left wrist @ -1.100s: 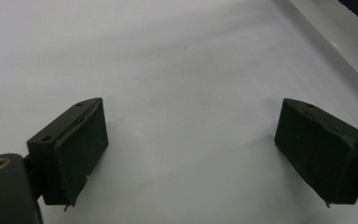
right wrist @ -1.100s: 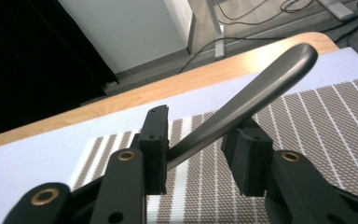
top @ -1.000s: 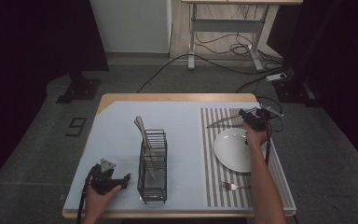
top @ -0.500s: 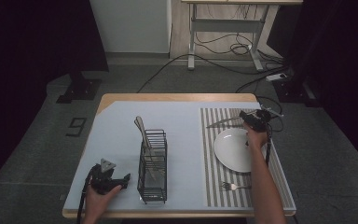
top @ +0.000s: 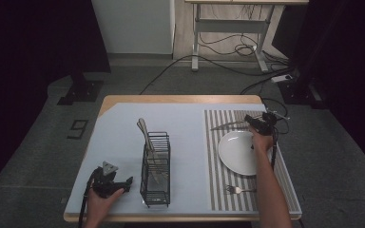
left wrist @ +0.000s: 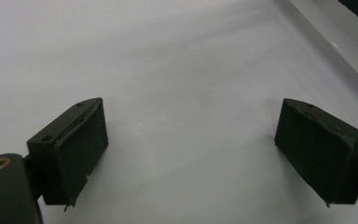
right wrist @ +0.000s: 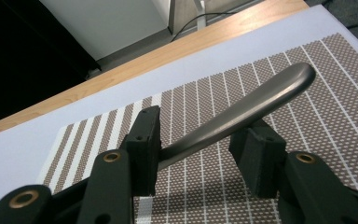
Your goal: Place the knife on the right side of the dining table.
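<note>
My right gripper (right wrist: 200, 135) is at the far edge of the striped placemat (top: 218, 161), just beyond the white plate (top: 240, 152). Its jaws have just been opening. A grey metal utensil handle (right wrist: 270, 93) runs between them, leaning against the left pad, while the right pad stands off it. From above, that utensil (top: 227, 126) points left from the right gripper (top: 259, 124) along the mat. My left gripper (top: 113, 183) rests near the front left by the wire rack (top: 156, 171). Its jaws (left wrist: 191, 135) stand wide apart over bare pale blue mat.
A second utensil (top: 145, 135) leans out of the wire rack's top. A fork (top: 237, 190) lies on the placemat in front of the plate. The table's wooden edge (right wrist: 135, 60) runs just past the mats. Cables and desk legs are on the floor beyond.
</note>
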Demonstrator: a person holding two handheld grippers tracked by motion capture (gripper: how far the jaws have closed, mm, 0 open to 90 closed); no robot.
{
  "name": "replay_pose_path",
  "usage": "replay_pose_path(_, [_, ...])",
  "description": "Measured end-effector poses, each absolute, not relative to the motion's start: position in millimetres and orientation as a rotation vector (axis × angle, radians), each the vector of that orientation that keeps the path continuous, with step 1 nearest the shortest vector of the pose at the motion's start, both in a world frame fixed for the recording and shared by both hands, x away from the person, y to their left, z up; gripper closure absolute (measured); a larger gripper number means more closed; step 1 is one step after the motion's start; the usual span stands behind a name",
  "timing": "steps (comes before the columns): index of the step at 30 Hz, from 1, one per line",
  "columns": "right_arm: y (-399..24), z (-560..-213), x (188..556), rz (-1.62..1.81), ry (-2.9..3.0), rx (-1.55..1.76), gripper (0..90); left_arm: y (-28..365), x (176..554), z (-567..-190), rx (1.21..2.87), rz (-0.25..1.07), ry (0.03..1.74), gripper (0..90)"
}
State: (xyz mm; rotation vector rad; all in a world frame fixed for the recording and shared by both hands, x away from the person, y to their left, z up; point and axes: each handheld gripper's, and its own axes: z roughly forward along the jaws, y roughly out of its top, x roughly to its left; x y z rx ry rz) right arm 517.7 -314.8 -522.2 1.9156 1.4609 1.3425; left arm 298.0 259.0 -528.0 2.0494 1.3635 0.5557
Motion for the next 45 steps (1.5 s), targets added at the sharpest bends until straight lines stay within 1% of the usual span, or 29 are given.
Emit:
replay_pose_path(5, [-316.7,-524.7,518.1,1.316,1.468,1.943,51.2,259.0,298.1,-528.0,2.048,0.555,1.364,9.2])
replay_pose_path(28, [-321.9,-531.8,521.8,1.263,1.468,2.045,47.5,259.2,298.2,-527.9,2.05,0.554,1.364,9.1])
replay_pose_path(29, [-322.3,-531.8,521.8,1.25,1.465,2.054,46.3,259.2,298.3,-527.9,2.05,0.554,1.364,9.1])
replay_pose_path(32, [-324.0,-531.8,521.3,1.245,1.464,2.064,47.1,259.2,298.3,-527.9,2.05,0.554,1.364,9.1])
replay_pose_path(36, [-323.0,-528.8,519.4,1.185,1.496,2.05,46.3,259.2,298.2,-527.9,2.05,0.554,1.364,9.1])
replay_pose_path(45, [-313.2,-513.7,522.8,1.2,1.543,1.932,45.1,259.3,298.3,-527.9,2.051,0.554,1.363,9.1])
